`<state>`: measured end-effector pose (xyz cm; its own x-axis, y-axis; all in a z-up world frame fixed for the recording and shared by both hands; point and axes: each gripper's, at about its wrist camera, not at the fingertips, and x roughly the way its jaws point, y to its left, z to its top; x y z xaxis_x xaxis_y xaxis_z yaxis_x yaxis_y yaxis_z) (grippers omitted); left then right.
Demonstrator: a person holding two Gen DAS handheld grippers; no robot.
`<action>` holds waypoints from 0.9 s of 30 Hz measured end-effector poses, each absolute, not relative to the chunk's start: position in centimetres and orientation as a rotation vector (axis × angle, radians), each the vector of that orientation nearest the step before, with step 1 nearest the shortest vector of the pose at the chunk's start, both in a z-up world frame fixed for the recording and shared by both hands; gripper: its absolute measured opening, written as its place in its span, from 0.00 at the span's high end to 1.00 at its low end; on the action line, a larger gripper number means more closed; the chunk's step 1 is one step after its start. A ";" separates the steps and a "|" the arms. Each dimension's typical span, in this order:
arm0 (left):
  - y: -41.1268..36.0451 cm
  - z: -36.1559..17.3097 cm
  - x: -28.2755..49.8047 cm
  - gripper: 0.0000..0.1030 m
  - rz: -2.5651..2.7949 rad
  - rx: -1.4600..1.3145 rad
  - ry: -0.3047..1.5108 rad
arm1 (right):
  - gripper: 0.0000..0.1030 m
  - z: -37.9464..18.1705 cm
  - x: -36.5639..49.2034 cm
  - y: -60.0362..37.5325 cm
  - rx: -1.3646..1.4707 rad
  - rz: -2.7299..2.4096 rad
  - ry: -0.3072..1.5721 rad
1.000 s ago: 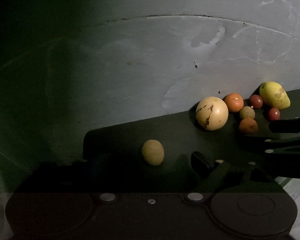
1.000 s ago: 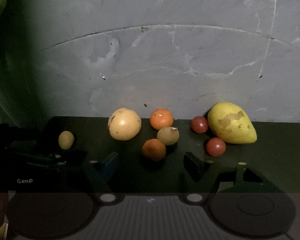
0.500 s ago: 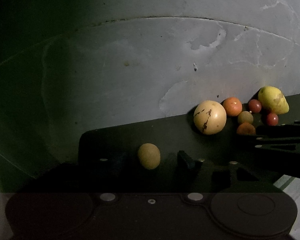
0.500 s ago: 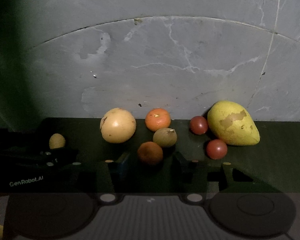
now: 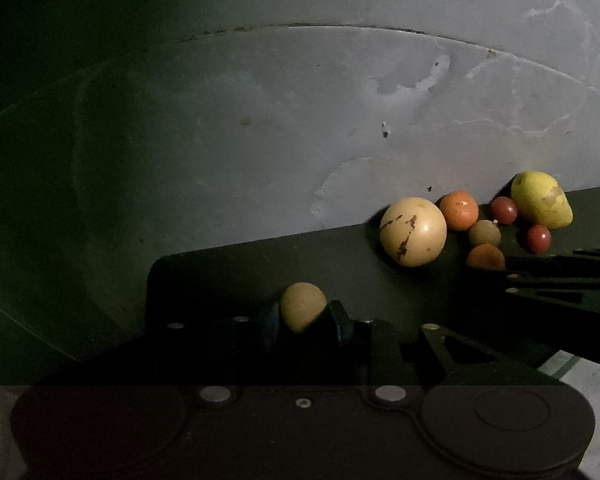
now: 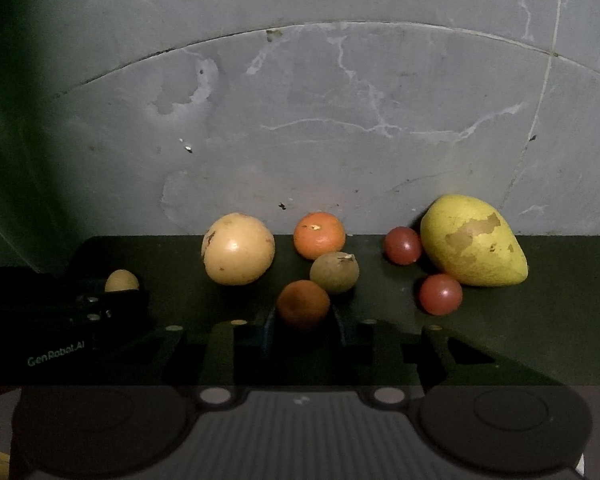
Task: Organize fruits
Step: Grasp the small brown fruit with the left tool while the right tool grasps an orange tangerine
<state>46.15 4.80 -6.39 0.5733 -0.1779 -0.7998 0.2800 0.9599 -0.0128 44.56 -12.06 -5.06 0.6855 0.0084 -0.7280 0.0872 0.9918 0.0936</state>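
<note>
Left wrist view: your left tool [image 5: 305, 317] grips the small tan fruit [image 5: 302, 306], one finger pad on each side, low over the near left part of the dark mat [image 5: 228, 276] on the desk. Far right on the mat lie seven loose fruits: one large pale round fruit [image 5: 413, 237], one orange [image 5: 458, 210], one olive-brown fruit [image 5: 485, 233], one dull orange fruit [image 5: 485, 257], two small red fruits [image 5: 503, 209] [image 5: 538, 238] and one yellow-green mango [image 5: 541, 199]. Your right tool [image 5: 556, 270] enters from the right, beside the dull orange fruit. No container holds any fruit.

Right wrist view: your right tool [image 6: 303, 326] stands with its fingers narrowly spaced on either side of the dull orange fruit [image 6: 303, 303]; whether the pads touch it cannot be told. Counted left to right on the dark mat [image 6: 560, 292]: one small tan fruit [image 6: 121, 281] in your left tool [image 6: 118, 300], one large pale round fruit [image 6: 238, 254], one orange [image 6: 319, 235], one olive-brown fruit [image 6: 334, 272], two small red fruits [image 6: 402, 245] [image 6: 440, 294], and one mango [image 6: 474, 241] far right. All rest against or near the grey wall [image 6: 300, 120].
</note>
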 end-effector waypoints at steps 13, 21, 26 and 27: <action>3.9 -5.1 43.6 0.73 -0.308 0.131 0.906 | 0.69 -4.0 42.0 -12.2 0.149 -0.041 0.776; 3.1 -3.8 41.3 0.73 -0.343 0.145 0.884 | 0.69 -2.7 39.2 -11.3 0.163 -0.045 0.746; 2.4 -3.3 39.5 0.73 -0.367 0.150 0.876 | 0.69 -2.3 36.8 -11.0 0.166 -0.056 0.736; 2.3 -3.2 39.2 0.73 -0.372 0.150 0.876 | 0.69 -2.3 36.4 -11.1 0.166 -0.058 0.735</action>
<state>39.18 2.30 -3.22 0.5812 -0.2562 -0.7724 0.3781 0.9255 -0.0225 36.36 -11.12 -2.31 0.7407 0.0054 -0.6718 0.1110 0.9852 0.1303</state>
